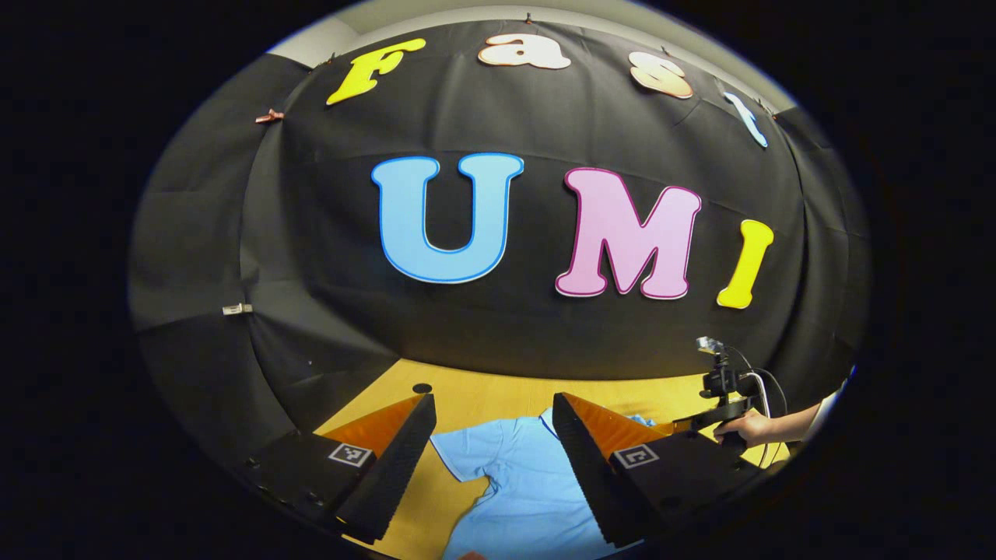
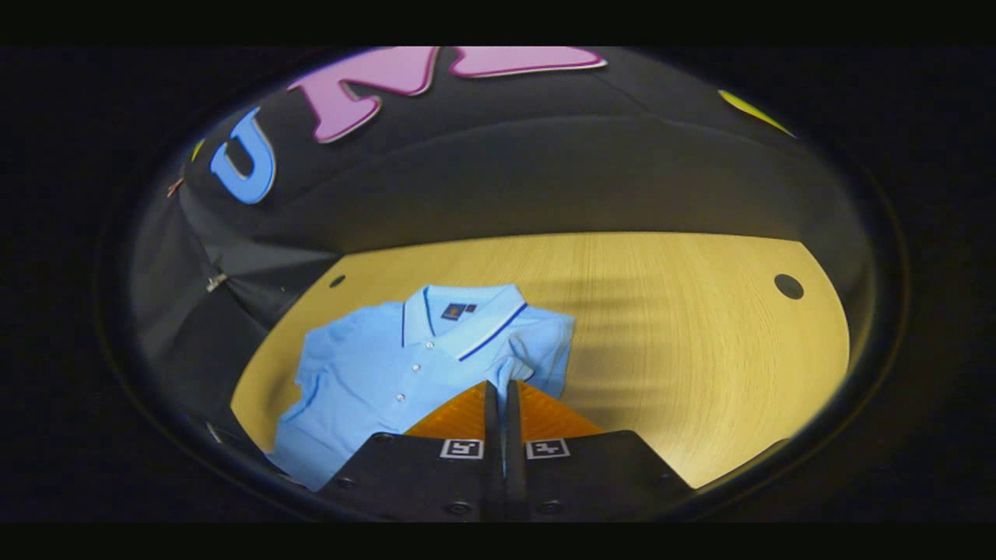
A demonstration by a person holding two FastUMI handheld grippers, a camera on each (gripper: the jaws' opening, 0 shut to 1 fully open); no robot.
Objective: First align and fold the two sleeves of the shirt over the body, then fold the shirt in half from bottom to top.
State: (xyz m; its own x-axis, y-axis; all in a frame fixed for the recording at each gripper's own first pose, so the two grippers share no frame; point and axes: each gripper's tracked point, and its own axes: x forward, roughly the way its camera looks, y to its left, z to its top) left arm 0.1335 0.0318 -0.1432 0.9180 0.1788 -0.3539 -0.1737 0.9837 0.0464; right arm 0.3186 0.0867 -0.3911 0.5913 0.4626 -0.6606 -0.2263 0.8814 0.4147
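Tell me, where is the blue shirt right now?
The blue shirt lies flat on the wooden table, left of centre in the right gripper view, just ahead of the right gripper.

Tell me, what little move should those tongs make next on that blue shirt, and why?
Probably the right tongs should carry the pinched sleeve across onto the shirt body and let go. They look shut on its edge, with that sleeve already lifted inward. The left tongs are open above the shirt, beside the other sleeve, which lies flat on the table.
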